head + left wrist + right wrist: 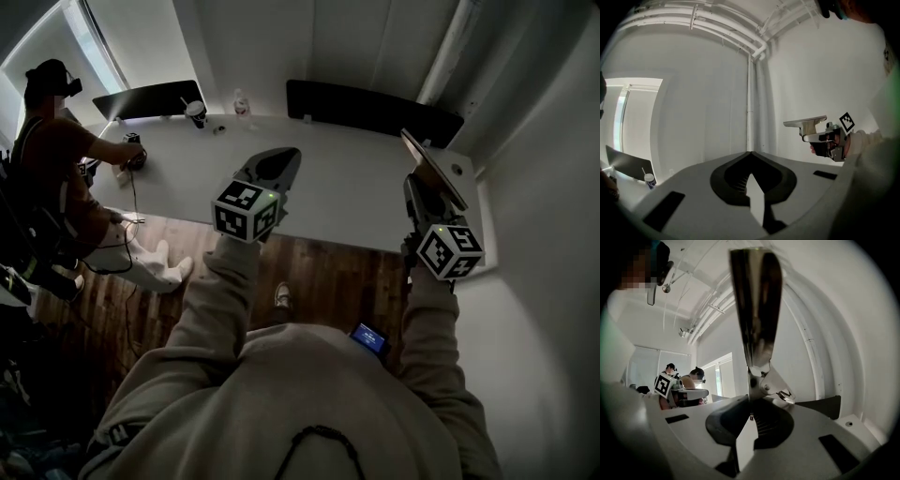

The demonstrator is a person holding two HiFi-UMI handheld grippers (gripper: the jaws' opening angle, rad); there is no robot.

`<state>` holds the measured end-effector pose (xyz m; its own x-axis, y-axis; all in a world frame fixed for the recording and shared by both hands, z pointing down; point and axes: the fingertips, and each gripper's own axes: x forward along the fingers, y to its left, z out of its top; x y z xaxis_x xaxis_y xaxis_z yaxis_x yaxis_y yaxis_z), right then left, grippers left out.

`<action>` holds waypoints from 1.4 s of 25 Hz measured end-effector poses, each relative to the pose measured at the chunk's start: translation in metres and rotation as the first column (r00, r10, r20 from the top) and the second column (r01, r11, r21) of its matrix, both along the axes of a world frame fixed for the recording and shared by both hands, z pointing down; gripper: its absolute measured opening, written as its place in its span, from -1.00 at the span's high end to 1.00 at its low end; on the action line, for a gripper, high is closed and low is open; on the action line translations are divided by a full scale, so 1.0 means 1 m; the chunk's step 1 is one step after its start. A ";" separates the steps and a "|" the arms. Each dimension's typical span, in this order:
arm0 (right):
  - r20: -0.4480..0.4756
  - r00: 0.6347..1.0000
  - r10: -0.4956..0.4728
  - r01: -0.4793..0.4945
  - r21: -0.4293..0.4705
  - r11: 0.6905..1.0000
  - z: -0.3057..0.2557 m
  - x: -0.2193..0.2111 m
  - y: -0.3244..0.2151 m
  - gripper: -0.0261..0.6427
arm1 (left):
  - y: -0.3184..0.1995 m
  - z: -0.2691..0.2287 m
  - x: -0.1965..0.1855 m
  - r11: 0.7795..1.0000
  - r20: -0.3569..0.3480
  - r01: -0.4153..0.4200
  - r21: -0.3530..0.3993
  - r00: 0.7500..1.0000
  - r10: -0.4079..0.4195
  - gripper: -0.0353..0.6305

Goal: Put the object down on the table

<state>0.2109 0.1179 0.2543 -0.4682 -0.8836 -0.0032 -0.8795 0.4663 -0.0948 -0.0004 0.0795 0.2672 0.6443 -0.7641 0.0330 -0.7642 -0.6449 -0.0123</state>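
My right gripper (424, 192) is shut on a flat metal tool with a broad blade (432, 167), held in the air above the right end of the white table (347, 187). In the right gripper view the blade (757, 305) rises straight up from the jaws (751, 399), which pinch its riveted base. From the left gripper view the tool (806, 124) shows edge-on against the wall. My left gripper (273, 169) hovers over the table's near edge, shut, with nothing between its tips (751, 153).
A person (56, 159) sits at the table's far left end working with a dark device (134, 150). A cup (196, 113) and a small bottle (242, 103) stand at the back edge. Dark panels (375, 108) line the back. Wooden floor (309, 272) lies below.
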 end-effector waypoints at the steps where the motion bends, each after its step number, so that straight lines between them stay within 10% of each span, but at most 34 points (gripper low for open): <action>1: -0.004 1.000 -0.001 0.001 -0.005 1.000 0.003 0.001 -0.006 0.83 | -0.007 0.000 0.000 1.000 0.003 -0.001 0.000 1.000 0.001 0.88; 24: -0.066 0.998 -0.021 0.015 -0.096 0.995 0.040 -0.062 -0.289 0.83 | -0.301 0.041 -0.069 0.995 0.041 0.084 -0.055 0.996 -0.081 0.88; 35: -0.057 0.998 0.031 -0.037 -0.109 0.993 0.039 -0.055 -0.344 0.83 | -0.337 0.034 -0.037 0.999 -0.008 -0.048 0.001 0.999 0.048 0.88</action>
<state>0.1555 -0.2260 0.2932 -0.4348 -0.8925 0.1195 -0.8999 0.4258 -0.0943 -0.0370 -0.2571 0.3008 0.6806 -0.7322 0.0271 -0.7323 -0.6810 -0.0062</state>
